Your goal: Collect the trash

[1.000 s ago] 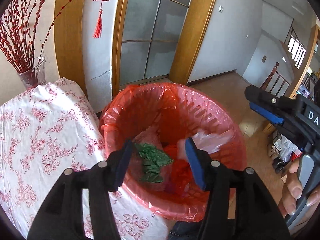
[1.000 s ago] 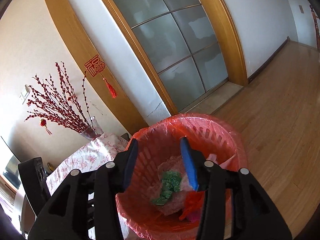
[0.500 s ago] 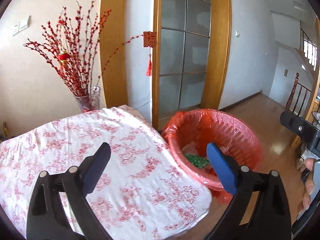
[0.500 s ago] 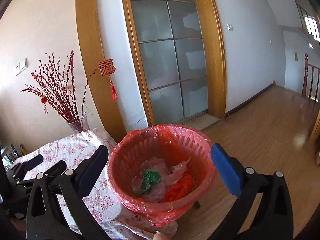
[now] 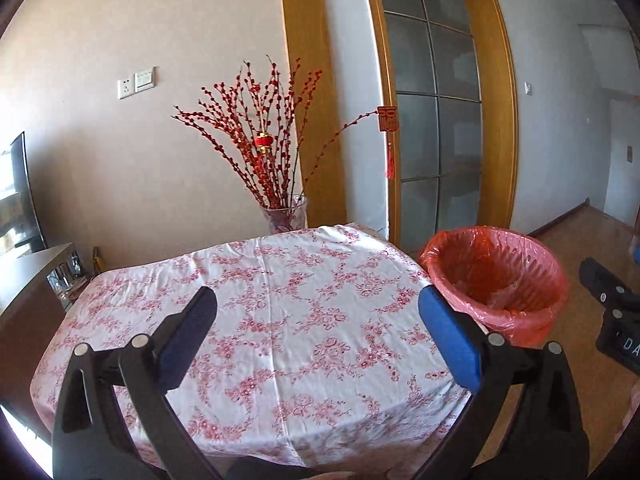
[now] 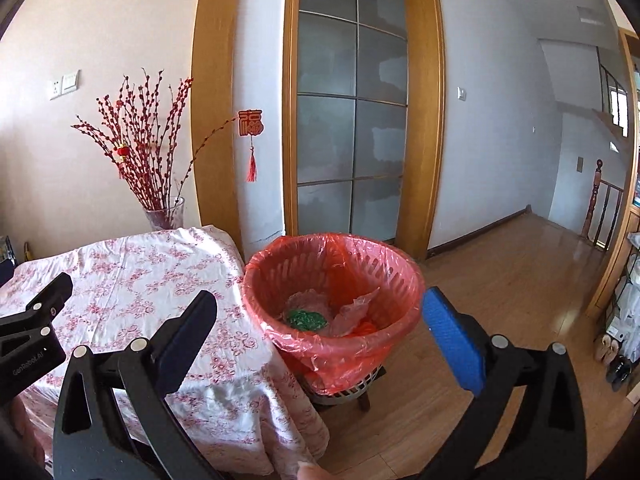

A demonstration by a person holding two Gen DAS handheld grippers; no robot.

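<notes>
A bin lined with a red plastic bag (image 6: 334, 280) stands on a low stool right of the table; it also shows at the right in the left wrist view as the red bin (image 5: 496, 276). Inside lie a green crumpled wrapper (image 6: 306, 319), clear plastic (image 6: 354, 312) and orange scraps. My right gripper (image 6: 320, 332) is open and empty, back from the bin. My left gripper (image 5: 318, 334) is open and empty above the table with the red floral cloth (image 5: 280, 300). No trash shows on the cloth.
A glass vase of red berry branches (image 5: 280, 184) stands at the table's far edge. A sliding glass door in a wood frame (image 6: 352, 120) is behind the bin. Wood floor (image 6: 520, 280) spreads right, with shoes and a rack (image 6: 624, 320) at the far right. A dark cabinet (image 5: 24, 280) is left.
Both grippers went from half shut over the bin to wide open and drew back. The left one swung left over the table. The trash stayed in the bin.
</notes>
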